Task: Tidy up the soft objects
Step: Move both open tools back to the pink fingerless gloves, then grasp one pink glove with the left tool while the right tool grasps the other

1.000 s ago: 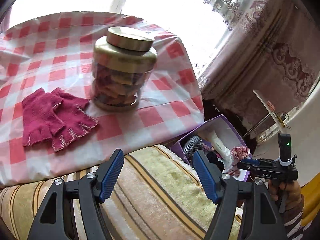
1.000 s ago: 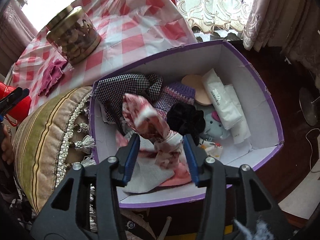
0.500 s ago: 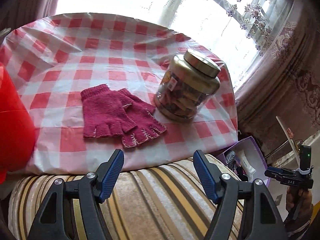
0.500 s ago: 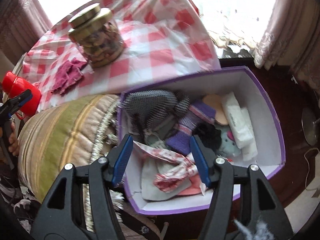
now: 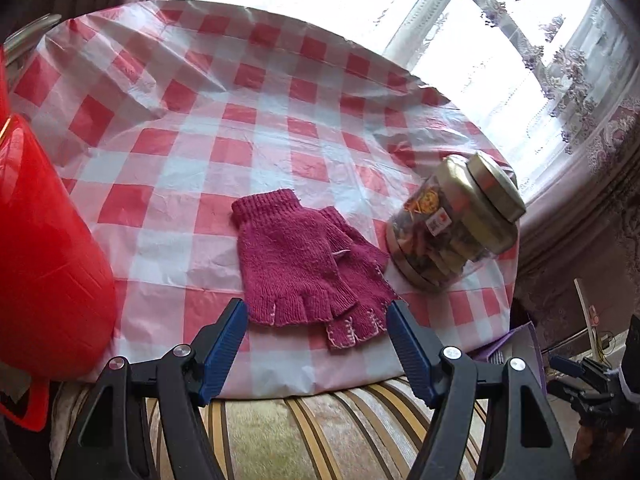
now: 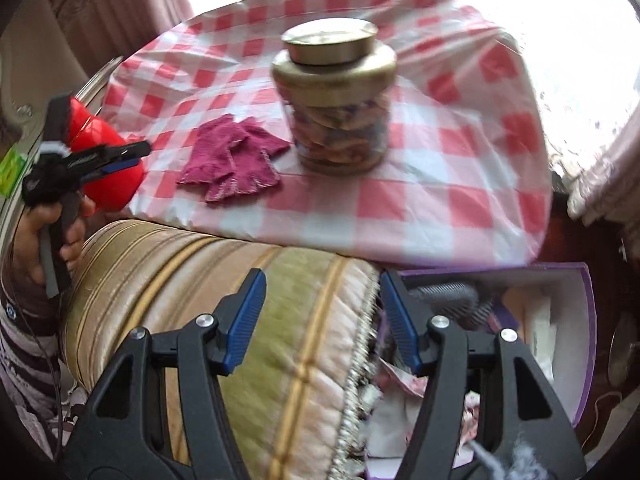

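So my left gripper (image 5: 316, 340) was hanging wide open right over the near edge of the table (image 5: 280, 92), nothing between the jaws, with the gloves (image 5: 308, 264) lying flat on the checked cloth just past the fingertips. It's a pair of dark pink fingerless ones, one overlapping the other, cuffs pointing away from me. Landmark-wise, the jar (image 5: 456, 224) with the gold lid stood just right of the gloves, close but not touching as far as I could tell, and a big red container (image 5: 48, 264) sat well off to their left at the table edge. My right gripper (image 6: 320, 320) had its jaws spread and empty too; they'd just been opening a bit more. It hovered over the striped cushion (image 6: 224, 280) in front of the table, right at the fringe where the purple box (image 6: 584, 320) starts. The box sat below the table's right corner with a checked cloth and other soft bits inside, though that part was pretty blurry. From that side you could also see my left hand (image 6: 44, 236) on its handle near the red container.
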Demonstrator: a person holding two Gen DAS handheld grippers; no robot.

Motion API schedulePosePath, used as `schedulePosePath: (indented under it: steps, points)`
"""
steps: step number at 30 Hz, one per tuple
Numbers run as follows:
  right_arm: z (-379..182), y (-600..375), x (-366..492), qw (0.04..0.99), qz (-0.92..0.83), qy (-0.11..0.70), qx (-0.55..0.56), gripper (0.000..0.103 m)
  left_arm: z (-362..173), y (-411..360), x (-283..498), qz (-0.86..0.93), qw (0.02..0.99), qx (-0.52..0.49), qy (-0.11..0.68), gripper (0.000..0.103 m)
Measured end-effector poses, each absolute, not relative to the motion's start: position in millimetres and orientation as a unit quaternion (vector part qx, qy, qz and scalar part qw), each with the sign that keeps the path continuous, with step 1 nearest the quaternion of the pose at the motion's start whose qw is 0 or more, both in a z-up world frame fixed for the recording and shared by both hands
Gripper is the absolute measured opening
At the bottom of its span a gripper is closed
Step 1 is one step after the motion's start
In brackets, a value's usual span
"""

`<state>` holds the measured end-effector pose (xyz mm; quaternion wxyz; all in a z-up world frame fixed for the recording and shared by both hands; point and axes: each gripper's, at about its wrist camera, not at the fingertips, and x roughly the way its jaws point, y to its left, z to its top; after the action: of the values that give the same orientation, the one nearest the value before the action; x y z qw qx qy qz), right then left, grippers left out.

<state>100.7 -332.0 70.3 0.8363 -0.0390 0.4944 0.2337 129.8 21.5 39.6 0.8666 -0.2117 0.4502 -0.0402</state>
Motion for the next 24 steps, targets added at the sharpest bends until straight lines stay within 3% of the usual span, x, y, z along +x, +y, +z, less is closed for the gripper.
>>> schedulePosePath:
  steps: [8,24]
  points:
    - [77,-259,126,0.824,0.28,0.485,-0.083,0.064,2,57,206,0.017,0.809,-0.299,0.506,0.072]
    - [52,-175,166,0.802,0.297,0.498,-0.143,0.065,-40,56,279,0.023,0.802,-0.255,0.54,0.073]
